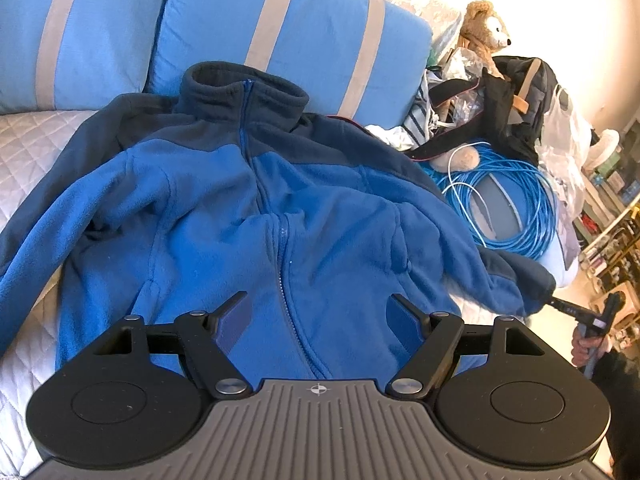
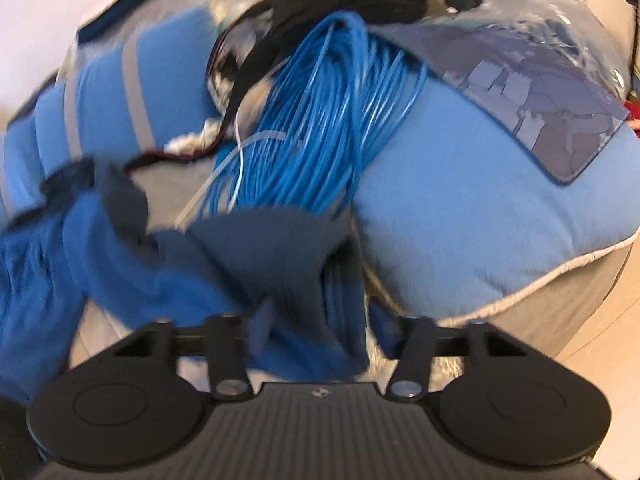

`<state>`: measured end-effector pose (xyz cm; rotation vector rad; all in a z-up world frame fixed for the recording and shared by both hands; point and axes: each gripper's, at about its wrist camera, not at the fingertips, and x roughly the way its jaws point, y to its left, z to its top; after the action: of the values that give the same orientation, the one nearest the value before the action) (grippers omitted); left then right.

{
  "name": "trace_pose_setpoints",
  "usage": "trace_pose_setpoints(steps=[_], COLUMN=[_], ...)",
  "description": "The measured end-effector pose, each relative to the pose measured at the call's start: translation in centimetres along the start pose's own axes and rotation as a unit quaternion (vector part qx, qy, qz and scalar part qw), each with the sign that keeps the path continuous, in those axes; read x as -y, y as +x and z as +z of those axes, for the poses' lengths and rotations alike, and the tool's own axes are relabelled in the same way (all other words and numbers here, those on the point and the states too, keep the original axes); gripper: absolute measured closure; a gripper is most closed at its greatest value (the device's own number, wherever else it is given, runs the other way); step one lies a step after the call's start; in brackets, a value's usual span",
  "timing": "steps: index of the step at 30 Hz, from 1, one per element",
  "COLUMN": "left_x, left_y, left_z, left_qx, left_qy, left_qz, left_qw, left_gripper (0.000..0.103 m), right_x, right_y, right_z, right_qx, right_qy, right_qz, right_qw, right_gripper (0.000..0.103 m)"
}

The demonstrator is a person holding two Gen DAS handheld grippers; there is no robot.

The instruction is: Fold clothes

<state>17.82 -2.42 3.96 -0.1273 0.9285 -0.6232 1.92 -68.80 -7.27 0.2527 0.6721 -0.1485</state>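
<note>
left gripper (image 1: pixel 318 312): jaws wide apart, nothing between them; hovers over the lower front of the jacket, straddling the zip line
right gripper (image 2: pixel 320 320): jaws part-way apart with the jacket's dark sleeve cuff (image 2: pixel 280 256) bunched between them; view is blurred, cannot tell if the pads press on it
right gripper, seen from the left wrist: at the far right edge, at the sleeve end, a hand (image 1: pixel 588 346) gripping its handle
jacket (image 1: pixel 248 216): blue fleece, navy shoulders and collar, front up, zipped, spread on the bed; collar lies toward the pillows, one sleeve hangs off the left side, the other reaches right
bed cover (image 1: pixel 32 148): white, quilted, under the jacket
cable coil (image 1: pixel 516 196): bright blue, just beside the jacket's right shoulder, lying on a light blue cushion (image 2: pixel 460 184)
pillows (image 1: pixel 280 40): two, blue with grey stripes, behind the collar
clutter: black bag (image 1: pixel 516 96) and a teddy bear (image 1: pixel 486 28) beyond the coil
</note>
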Motion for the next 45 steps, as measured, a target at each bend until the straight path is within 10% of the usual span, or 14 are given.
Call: trace_pose_setpoints(steps=[6, 12, 19, 28, 39, 45], left_x=[0.5, 0.7, 1.0, 1.4, 0.4, 0.5], left_y=[0.4, 1.0, 1.6, 2.1, 2.8, 3.0], left_z=[-0.1, -0.2, -0.2, -0.8, -1.3, -1.4], left_qx=[-0.004, -0.013, -0.018, -0.027, -0.036, -0.039], left_qy=[0.002, 0.001, 0.001, 0.002, -0.015, -0.012], left_qz=[0.000, 0.002, 0.002, -0.006, 0.001, -0.001], left_qw=[1.0000, 0.9999, 0.9998, 0.9996, 0.9993, 0.9992], left_gripper=[0.030, 0.030, 0.030, 0.030, 0.030, 0.030], right_x=[-1.5, -5.2, -12.2, -10.7, -9.3, -6.8], right_y=[0.8, 0.0, -3.7, 3.6, 3.5, 3.3], right_z=[0.6, 2.7, 6.4, 6.7, 4.4, 4.7], right_qx=[0.021, 0.093, 0.187, 0.061, 0.082, 0.075], right_qy=[-0.045, -0.114, -0.219, -0.254, -0.239, -0.161], right_qz=[-0.049, -0.132, -0.133, -0.180, -0.246, -0.193], right_qw=[0.998, 0.980, 0.948, 0.948, 0.936, 0.965], right_gripper=[0.091, 0.094, 0.094, 0.094, 0.047, 0.041])
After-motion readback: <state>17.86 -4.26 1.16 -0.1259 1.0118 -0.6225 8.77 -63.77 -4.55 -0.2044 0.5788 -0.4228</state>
